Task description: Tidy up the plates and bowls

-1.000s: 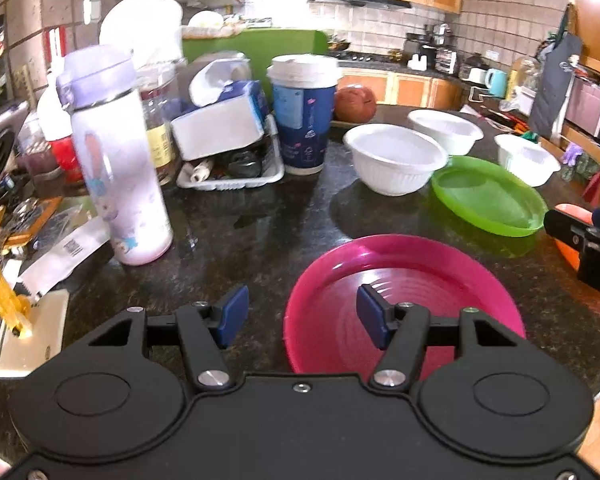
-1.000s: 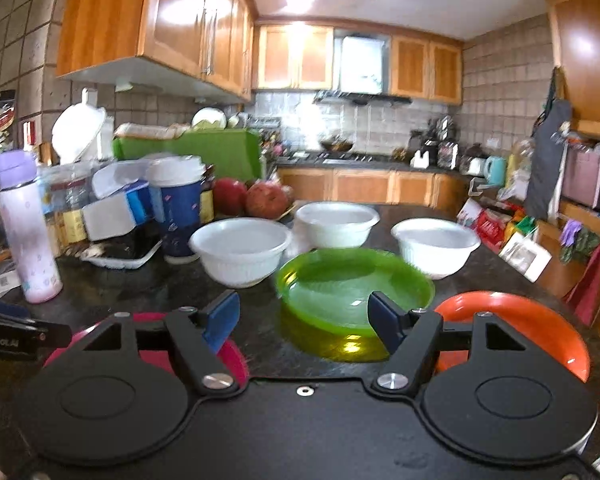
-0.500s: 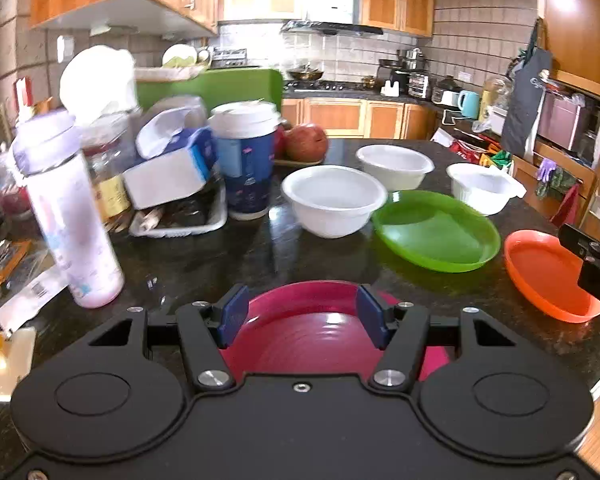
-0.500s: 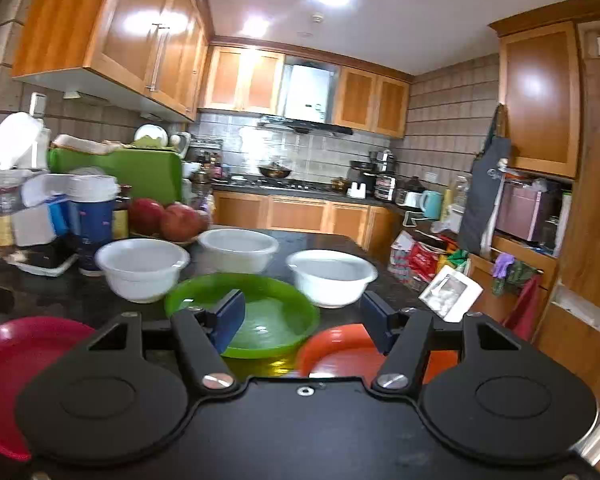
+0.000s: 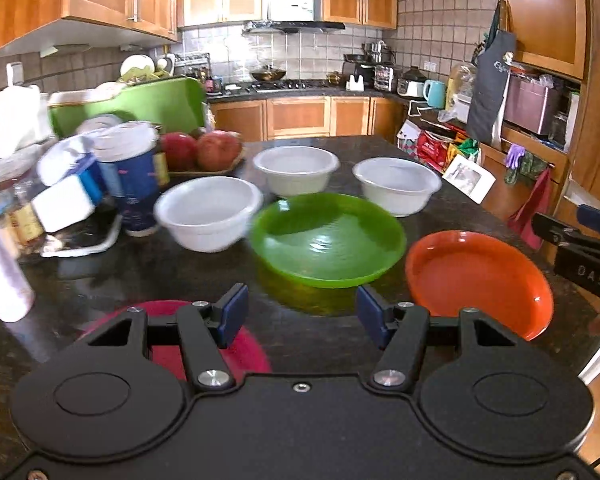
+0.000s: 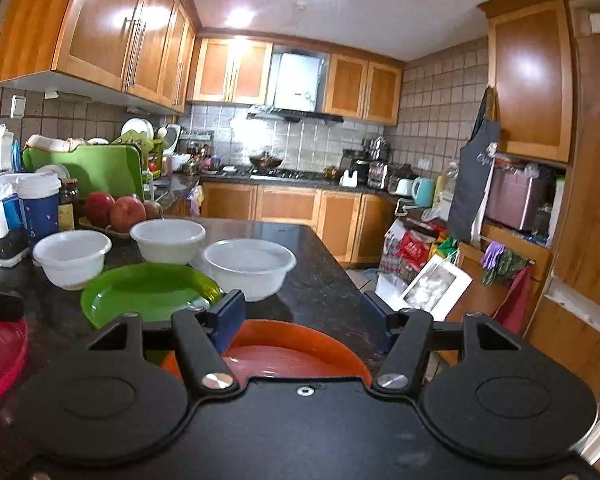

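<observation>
1. three plates lie apart on the dark counter: the pink plate nearest, mostly hidden under the left gripper; the green plate in the middle; the orange plate toward the right edge.
2. three white bowls sit behind them, unstacked: the left bowl just beside the green plate, the far bowl behind it, the right bowl near its right rim.
3. the left gripper stands wide and holds nothing; a second ago it looked down on the pink plate, and now it has tilted up and swung right so the green plate sits ahead between its fingers.
4. the right gripper is also wide and empty; it has drifted right since the earlier frames, from facing the green plate to hanging over the orange plate.
5. nothing on the counter has moved in that time; only the views changed. my reading: no stacking has begun, and each gripper looks to be choosing a plate.
6. beyond them stand a blue cup, red fruit and a green board, untouched.
</observation>
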### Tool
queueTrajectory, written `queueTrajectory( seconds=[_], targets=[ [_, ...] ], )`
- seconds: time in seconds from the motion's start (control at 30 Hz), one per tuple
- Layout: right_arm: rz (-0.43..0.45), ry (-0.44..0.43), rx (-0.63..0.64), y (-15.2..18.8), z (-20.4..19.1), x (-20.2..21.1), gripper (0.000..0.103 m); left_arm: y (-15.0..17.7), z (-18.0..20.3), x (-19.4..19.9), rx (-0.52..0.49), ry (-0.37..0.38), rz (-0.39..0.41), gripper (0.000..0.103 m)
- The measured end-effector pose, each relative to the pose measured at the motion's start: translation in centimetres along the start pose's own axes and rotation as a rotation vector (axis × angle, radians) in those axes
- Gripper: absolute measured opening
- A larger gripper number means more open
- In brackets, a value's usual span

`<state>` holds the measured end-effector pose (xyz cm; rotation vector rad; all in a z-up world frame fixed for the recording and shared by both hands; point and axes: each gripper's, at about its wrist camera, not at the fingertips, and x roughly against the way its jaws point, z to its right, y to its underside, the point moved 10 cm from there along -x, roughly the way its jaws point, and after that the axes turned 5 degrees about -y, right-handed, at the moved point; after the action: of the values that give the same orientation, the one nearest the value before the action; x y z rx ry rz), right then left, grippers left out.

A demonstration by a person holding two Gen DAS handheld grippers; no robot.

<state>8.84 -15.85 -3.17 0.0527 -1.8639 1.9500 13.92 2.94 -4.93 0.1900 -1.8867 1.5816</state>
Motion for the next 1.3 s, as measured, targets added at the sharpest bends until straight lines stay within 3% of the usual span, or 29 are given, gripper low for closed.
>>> queueTrajectory(
  seconds=[0.2,0.43,0.83,1.13,1.3],
  targets=[
    [-0.058,-0.098,-0.032,1.1,3.8,-2.6,0.064,0.4,4.2,-2.2,0.022,0.013,-0.072,0.064],
    [-0.094,-0.170,-0.021,2.0,6.0,-5.1,0.064,1.0,7.4,-4.2,0.052,-0.021,-0.110,0.062],
    [-0.210,-0.281,-0.011,4.6,6.2,-10.0,0.059,2.1,9.9,-6.0,0.085,-0.104,-0.164,0.061],
    [-0.267,-0.326,-0.014,6.2,6.0,-11.5,0.048,2.4,10.4,-6.3,0.096,-0.140,-0.187,0.058],
    [-0.298,-0.339,-0.032,6.8,6.2,-12.0,0.037,2.3,10.7,-6.8,0.106,-0.135,-0.204,0.055]
  ],
)
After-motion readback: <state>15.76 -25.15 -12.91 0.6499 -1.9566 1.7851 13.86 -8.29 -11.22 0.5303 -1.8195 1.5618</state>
